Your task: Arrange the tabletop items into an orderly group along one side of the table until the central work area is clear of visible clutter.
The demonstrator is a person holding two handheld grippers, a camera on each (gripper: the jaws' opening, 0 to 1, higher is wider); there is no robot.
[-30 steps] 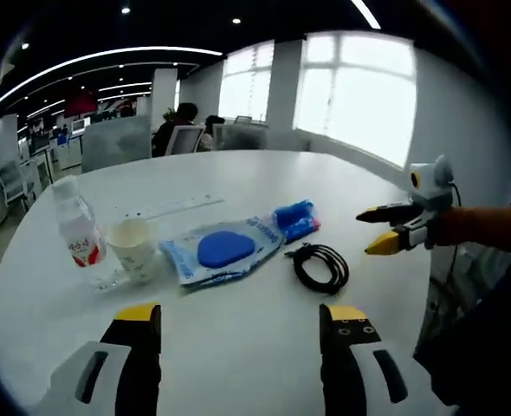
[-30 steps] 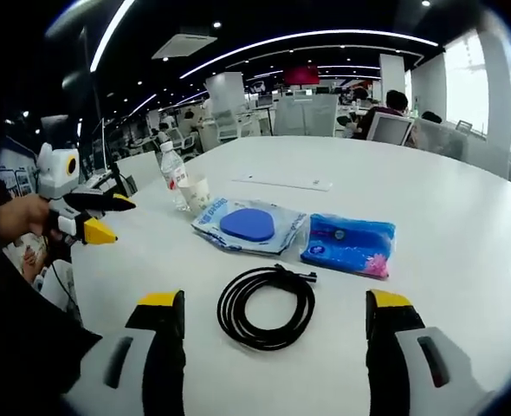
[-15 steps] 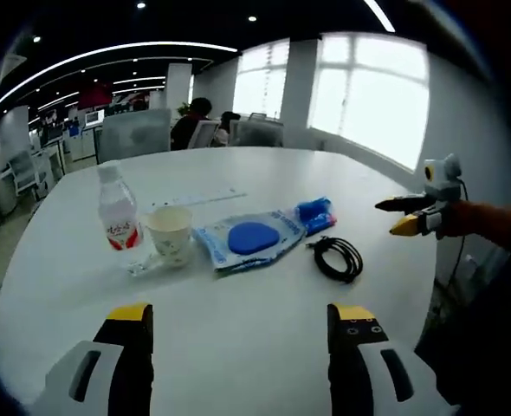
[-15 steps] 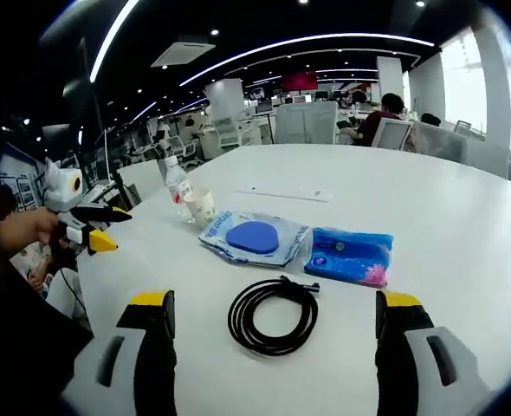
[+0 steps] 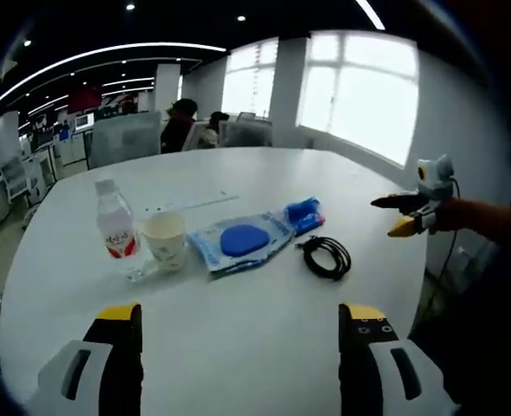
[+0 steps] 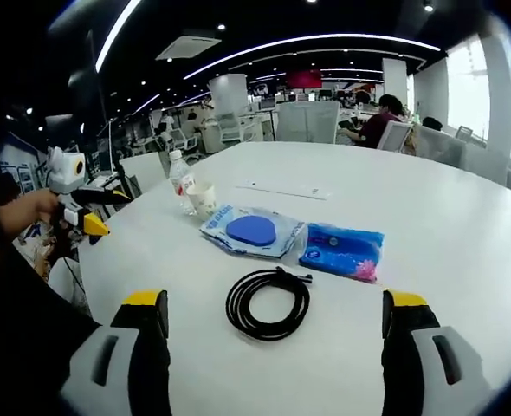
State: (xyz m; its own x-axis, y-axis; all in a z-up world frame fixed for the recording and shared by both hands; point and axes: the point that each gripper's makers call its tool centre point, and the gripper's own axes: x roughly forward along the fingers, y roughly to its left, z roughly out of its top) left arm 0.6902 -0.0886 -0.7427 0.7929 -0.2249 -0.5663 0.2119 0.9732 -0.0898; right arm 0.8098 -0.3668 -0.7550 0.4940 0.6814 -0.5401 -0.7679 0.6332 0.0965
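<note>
A round white table carries a water bottle, a paper cup, a clear bag with a blue pad, a blue packet, a coiled black cable and a white ruler. My left gripper hovers open over the near table edge. My right gripper is open, just short of the black cable. The right gripper view also holds the bottle, cup, pad bag, blue packet and ruler.
The right gripper enters the left gripper view from the right, held by a hand. The left gripper shows at the left of the right gripper view. Office desks, chairs and seated people lie beyond the table.
Both cameras have drawn back a little from the table, so the items look smaller and farther. The items themselves have not moved. Both grippers stay open.
</note>
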